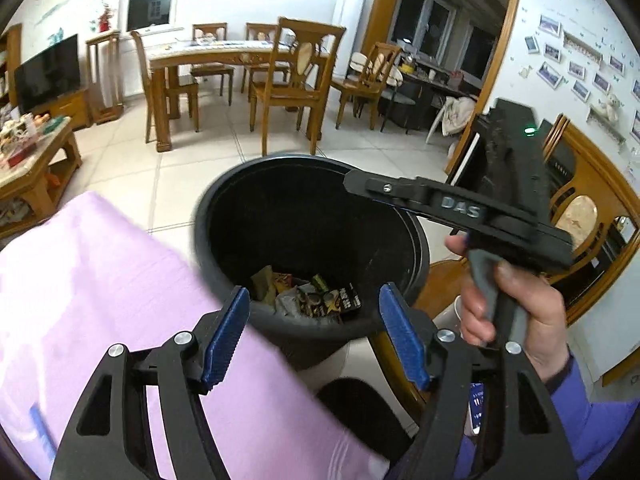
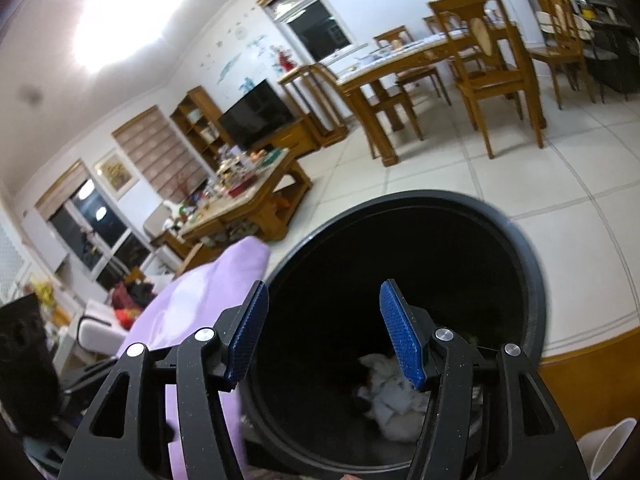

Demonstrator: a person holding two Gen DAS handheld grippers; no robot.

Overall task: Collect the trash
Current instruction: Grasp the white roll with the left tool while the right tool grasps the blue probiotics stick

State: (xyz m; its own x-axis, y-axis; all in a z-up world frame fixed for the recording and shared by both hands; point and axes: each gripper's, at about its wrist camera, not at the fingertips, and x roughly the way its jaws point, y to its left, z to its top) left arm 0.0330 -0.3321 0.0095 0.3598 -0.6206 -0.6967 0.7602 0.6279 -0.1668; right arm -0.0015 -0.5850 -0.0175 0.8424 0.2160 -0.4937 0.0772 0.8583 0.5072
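White floor tiles and wooden dining chairs filled the upper frame. Both the left hand-held gripper [image 1: 314, 332] and right hand-held gripper [image 2: 322, 334] hung open and empty over the black bin [image 1: 224, 200], where wrappers [image 1: 316, 296] and crumpled tissue [image 2: 394, 396] lay at lower centre. This looked like the drop-off step, just finished; the next move would call for finding more trash.

A: Legible markings, left wrist view?
B: One clear entry: raised letters "DAS" on the black body of the right gripper [image 1: 460, 208], held over the trash bin [image 1: 224, 208].
A: The wrappers [image 1: 316, 300] in the bin?
B: Printed, but too small to read.
A: Right wrist view?
B: Nothing readable.
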